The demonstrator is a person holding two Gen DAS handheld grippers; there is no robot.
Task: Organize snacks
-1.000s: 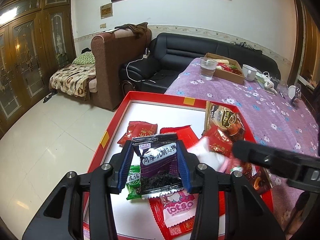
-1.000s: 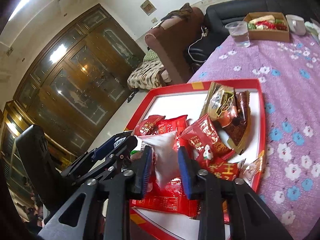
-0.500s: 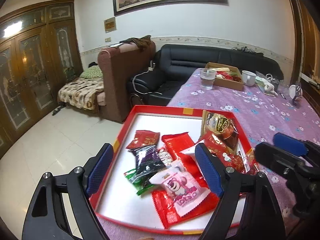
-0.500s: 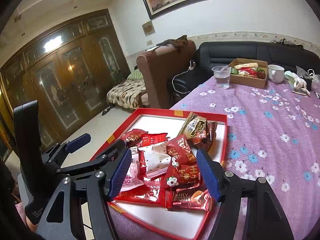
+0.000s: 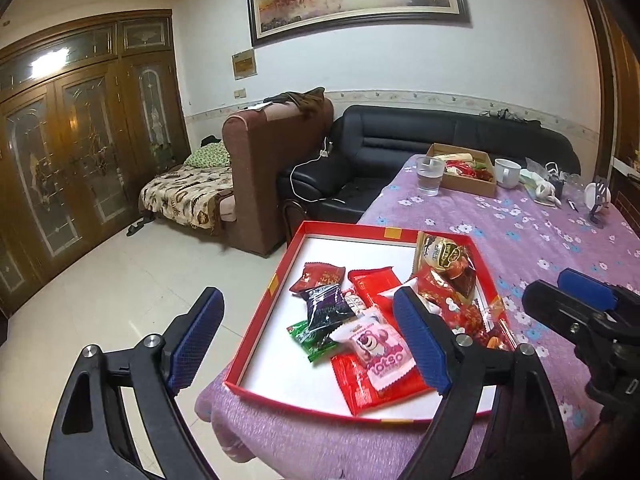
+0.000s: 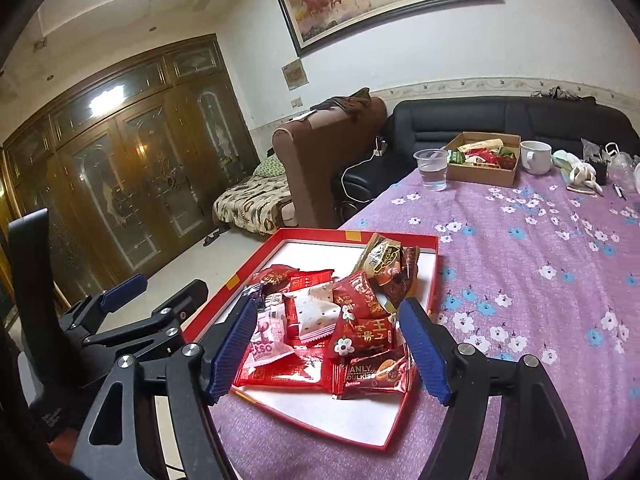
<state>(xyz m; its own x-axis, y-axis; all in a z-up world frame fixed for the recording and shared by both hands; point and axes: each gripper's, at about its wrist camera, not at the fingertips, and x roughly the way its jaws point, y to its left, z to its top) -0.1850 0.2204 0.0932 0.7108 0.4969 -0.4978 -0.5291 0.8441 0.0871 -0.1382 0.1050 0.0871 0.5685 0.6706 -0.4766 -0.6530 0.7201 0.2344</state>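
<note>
Plainly found both pairs spread wide and clamped on nothing: left tongs (image 5: 306, 294) with ribbed blue pads on black, riveted arms; right tongs (image 6: 328, 304) built the same.

Saw the snacks piled in a shallow rectangular tray (image 5: 260, 320), glossy red outside, flat white inside, with small yellow tape tabs on its rim. Found the tray sitting on the worktop just ahead of both pairs of tongs, on a fuzzy purple cloth (image 6: 520, 260) printed with white and blue blossoms.

Between the left tongs' pads, spotted:
- a crinkly dark purple packet (image 5: 326, 310) with sawtooth ends, print too small to read
- beneath it, toward the left pad, a shiny green packet (image 5: 310, 338)
- close to the right pad, a pink-and-white pillow packet (image 5: 376, 348) showing a pink bear and the word "lotso"
- farther ahead, a small red packet (image 5: 318, 278) with gold characters and a long flat red packet (image 5: 374, 280)
- beyond the right pad, a gold-and-brown foil bag (image 5: 444, 258), puffy and creased

Between the right tongs' pads, made out a white dotted packet (image 6: 316, 312) with zigzag edges, and a red packet (image 6: 360, 336) bearing gold Chinese characters and a white flower. Nearest that pair, read "ANLY" and "OULKISS" on a brown-red wrapper (image 6: 374, 372), first letters hidden.

Far beyond the tongs, noted a clear plastic cup (image 5: 430, 176) of water, an open cardboard box (image 5: 466, 182) and a white ceramic mug (image 5: 506, 172).
</note>
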